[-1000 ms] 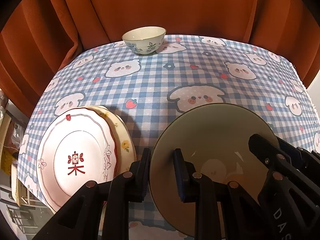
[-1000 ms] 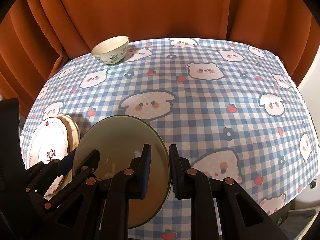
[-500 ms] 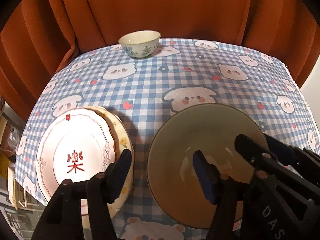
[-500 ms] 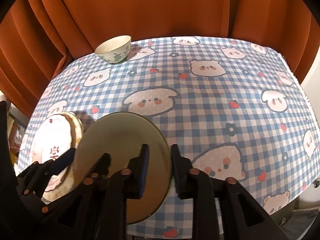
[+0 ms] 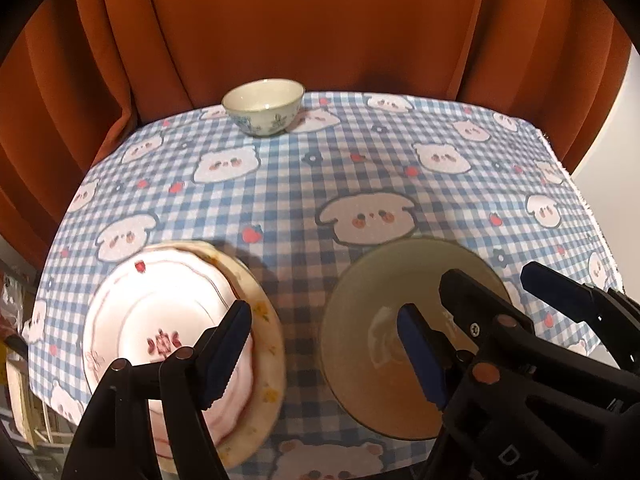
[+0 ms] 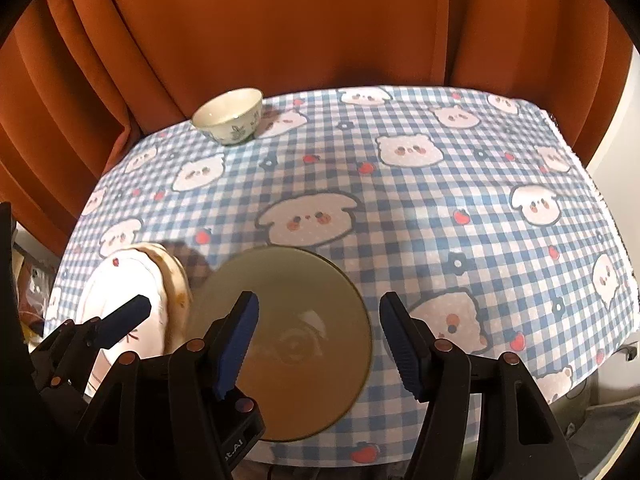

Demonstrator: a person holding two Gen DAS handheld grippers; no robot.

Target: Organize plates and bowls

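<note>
Olive bowl (image 5: 384, 280) upright, mouth up, on tablecloth (image 5: 288, 184); both grippers' fingers (image 5: 420, 350) opening, released.

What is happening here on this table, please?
A person is sorting dishes with a tool in each hand. The left tool and the right tool are both opening, and their pads do not press on anything. The large olive bowl sits on the checked tablecloth below them. Beside it lies a white plate stacked on a yellow plate. A small floral bowl stands alone at the far edge, near the orange curtain.
</note>
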